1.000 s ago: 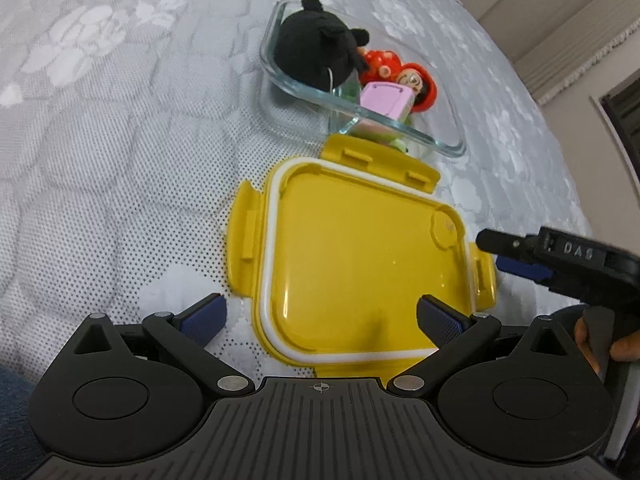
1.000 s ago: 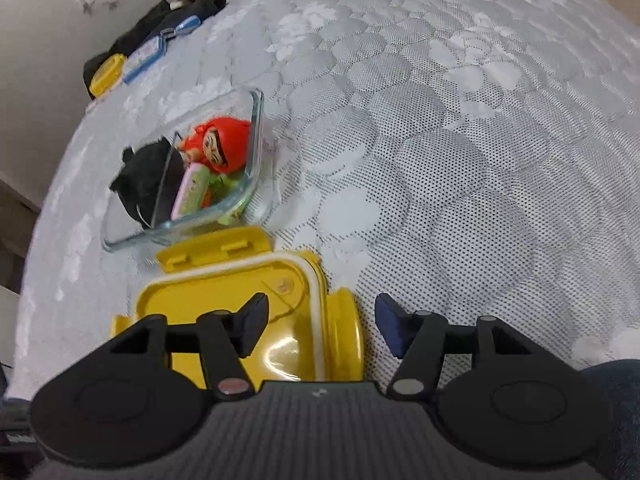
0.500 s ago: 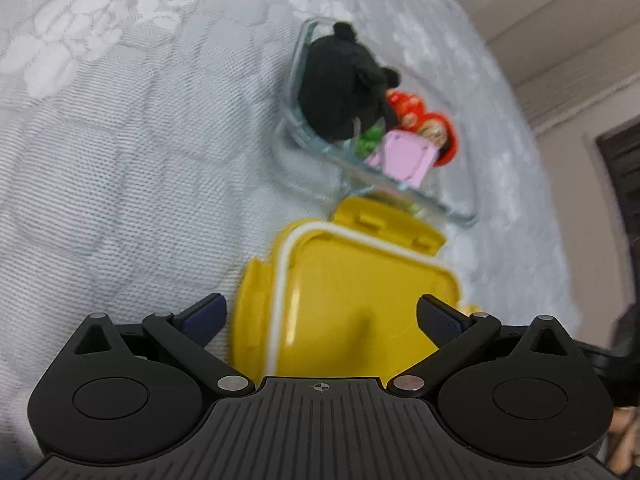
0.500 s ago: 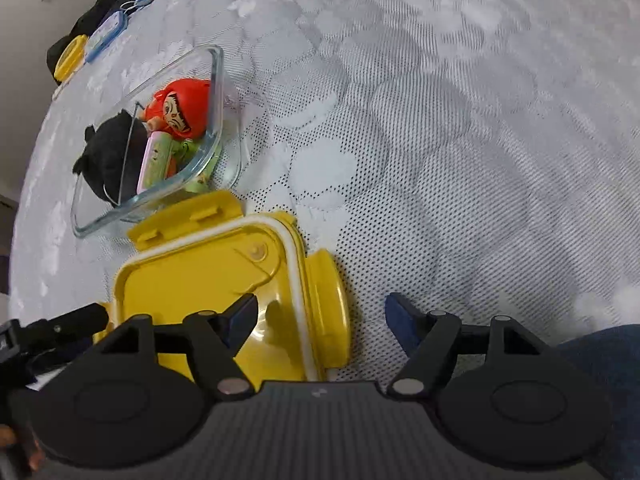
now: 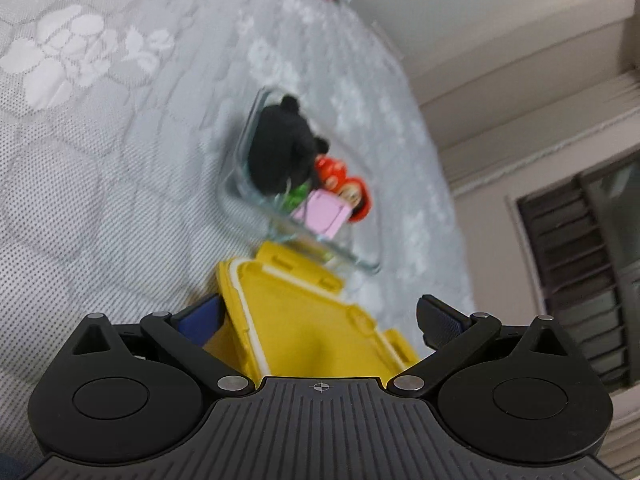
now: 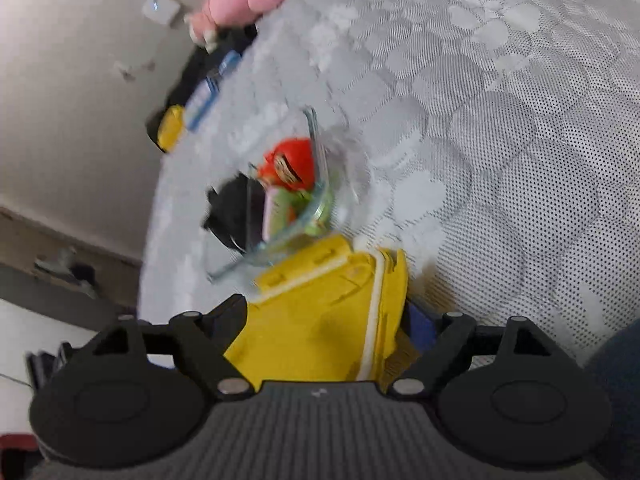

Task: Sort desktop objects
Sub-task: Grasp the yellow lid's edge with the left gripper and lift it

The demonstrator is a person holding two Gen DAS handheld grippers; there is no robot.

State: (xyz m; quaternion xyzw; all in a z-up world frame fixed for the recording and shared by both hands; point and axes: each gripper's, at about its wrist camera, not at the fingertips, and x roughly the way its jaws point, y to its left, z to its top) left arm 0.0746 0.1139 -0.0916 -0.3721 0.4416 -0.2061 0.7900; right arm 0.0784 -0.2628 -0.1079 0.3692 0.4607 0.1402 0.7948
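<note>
A yellow container lid point(image 5: 304, 328) with a white seal lies between the fingers of both grippers; it also shows in the right wrist view point(image 6: 320, 320). My left gripper point(image 5: 316, 320) is open and straddles the lid's left side. My right gripper point(image 6: 328, 320) is open around the lid's right side, its pads near the edges. Beyond the lid stands a clear glass container point(image 5: 256, 184) holding a black plush point(image 5: 280, 156), a red doll point(image 5: 352, 196) and a pink block point(image 5: 324, 216). The container point(image 6: 320, 152) and red doll point(image 6: 292, 164) also show in the right wrist view.
All rests on a grey quilted mattress point(image 5: 100, 140). A pink plush point(image 6: 240, 0), a black item and a yellow and blue object point(image 6: 188, 120) lie at the far mattress edge by the wall. A window point(image 5: 580, 264) is at the right.
Both grippers have closed in on the lid from either side and tilted; the lid now sits deep between both pairs of fingers. The views are blurred by motion.
</note>
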